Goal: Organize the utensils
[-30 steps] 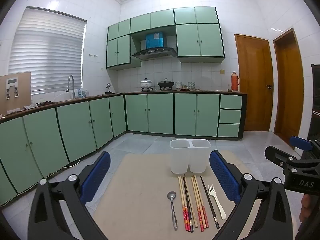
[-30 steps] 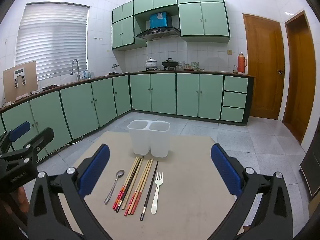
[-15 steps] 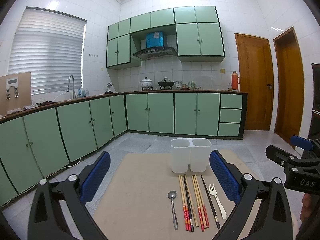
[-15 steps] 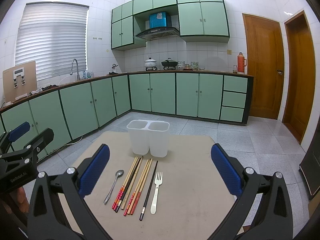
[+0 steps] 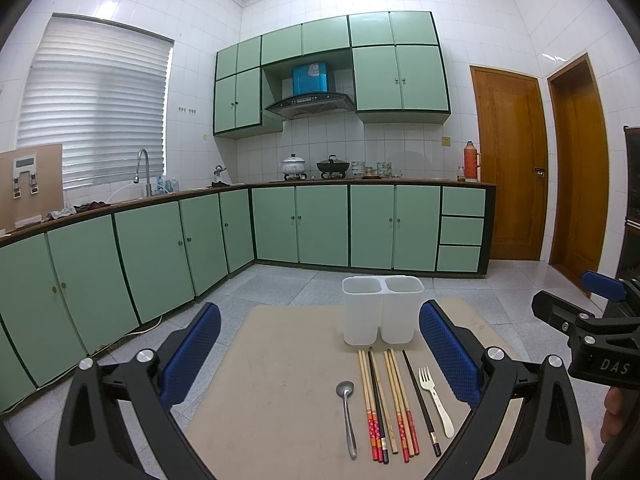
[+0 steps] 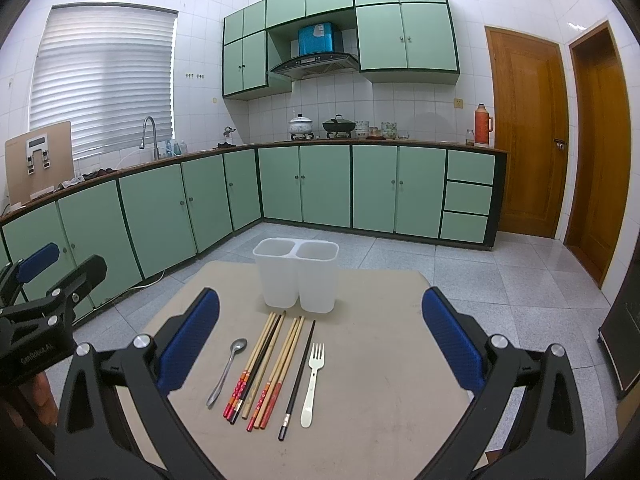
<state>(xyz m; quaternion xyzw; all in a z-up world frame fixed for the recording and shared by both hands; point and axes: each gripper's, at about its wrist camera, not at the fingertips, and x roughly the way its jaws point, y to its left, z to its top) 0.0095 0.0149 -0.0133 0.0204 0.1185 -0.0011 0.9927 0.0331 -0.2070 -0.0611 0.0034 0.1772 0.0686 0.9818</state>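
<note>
Two hand-held grippers with black frames and blue textured pads are seen above a beige table top [image 5: 280, 360], both with their fingers spread wide and nothing between them. The left gripper [image 5: 320, 356] is held over the table's left half; the right gripper [image 6: 320, 344] is centred over the laid-out cutlery. Each gripper is also caught at the edge of the other's view.

A white translucent plastic utensil holder with two compartments [image 6: 296, 276] stands upright at the far side of the table, and nothing is seen inside either compartment. Just in front of it, the utensils are laid flat in a row, side by side. From left to right are found a metal spoon [image 6: 228, 370], a group of wooden chopsticks with red patterned ends [image 6: 260, 364] with one black chopstick lying among them, a single black chopstick [image 6: 298, 378], and a white plastic fork [image 6: 313, 384]. The spoon bowl and fork tines are pointed toward the holder.

Green kitchen cabinets [image 6: 320, 184] line the far wall.
</note>
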